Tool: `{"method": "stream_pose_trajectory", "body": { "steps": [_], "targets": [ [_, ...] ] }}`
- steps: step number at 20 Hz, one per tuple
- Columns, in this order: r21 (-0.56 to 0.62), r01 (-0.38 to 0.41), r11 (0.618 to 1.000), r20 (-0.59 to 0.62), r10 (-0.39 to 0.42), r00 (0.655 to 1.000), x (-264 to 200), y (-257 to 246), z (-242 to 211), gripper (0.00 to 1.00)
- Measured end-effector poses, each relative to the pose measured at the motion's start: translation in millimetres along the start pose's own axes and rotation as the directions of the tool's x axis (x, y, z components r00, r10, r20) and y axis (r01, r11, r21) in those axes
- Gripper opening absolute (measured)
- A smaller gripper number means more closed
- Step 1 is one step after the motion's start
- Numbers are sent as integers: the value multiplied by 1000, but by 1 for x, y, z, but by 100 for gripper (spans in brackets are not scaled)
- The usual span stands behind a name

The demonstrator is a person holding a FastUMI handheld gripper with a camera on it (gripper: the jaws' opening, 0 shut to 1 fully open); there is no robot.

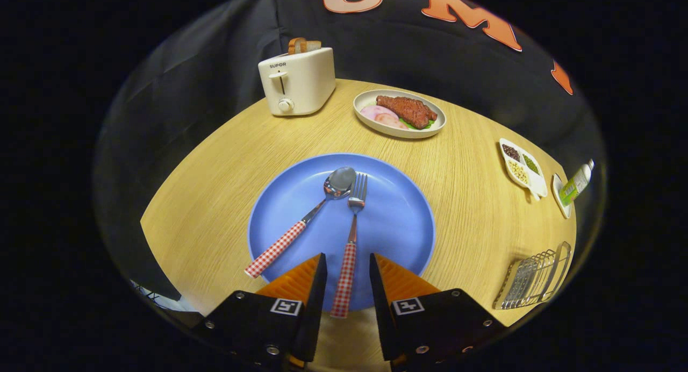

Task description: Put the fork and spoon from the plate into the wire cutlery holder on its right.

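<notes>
A blue plate [398, 221] lies on the round wooden table just ahead of the fingers. On it rest a spoon [301, 221] and a fork [351, 237], both with red-and-white checked handles. The spoon lies diagonally, its bowl beside the fork's tines. The fork's handle runs straight back between the two fingers of my gripper [346, 264], which stands open around it with a gap on each side. The wire cutlery holder [535, 278] sits to the right of the plate, near the table's edge.
Beyond the plate stand a cream toaster [296, 81] with bread in it and an oval dish of meat [400, 114]. At the far right lie a divided dish of beans [522, 165], a small bottle [578, 183] and a small white dish [559, 197].
</notes>
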State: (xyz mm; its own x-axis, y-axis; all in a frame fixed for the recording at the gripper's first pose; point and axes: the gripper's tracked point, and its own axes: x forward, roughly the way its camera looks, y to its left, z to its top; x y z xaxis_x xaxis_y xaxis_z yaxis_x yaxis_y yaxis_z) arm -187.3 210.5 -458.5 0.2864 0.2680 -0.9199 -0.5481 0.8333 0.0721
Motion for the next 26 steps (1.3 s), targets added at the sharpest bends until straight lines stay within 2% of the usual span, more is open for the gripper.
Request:
{"method": "stream_pose_trajectory", "body": {
  "steps": [2,8,14,19,24,26],
  "targets": [
    [-3,2,1000,-23,-2,1000,5,2,-8,37],
    [-13,36,999,-10,-36,999,12,-7,-4,14],
    [21,37,999,20,-37,999,-5,-23,4,11],
    [29,63,998,73,-65,995,-46,-54,19,11],
    [99,111,989,133,-124,983,-103,-106,35,10],
    [130,164,978,117,-179,977,-125,-136,29,10]
  ]
}}
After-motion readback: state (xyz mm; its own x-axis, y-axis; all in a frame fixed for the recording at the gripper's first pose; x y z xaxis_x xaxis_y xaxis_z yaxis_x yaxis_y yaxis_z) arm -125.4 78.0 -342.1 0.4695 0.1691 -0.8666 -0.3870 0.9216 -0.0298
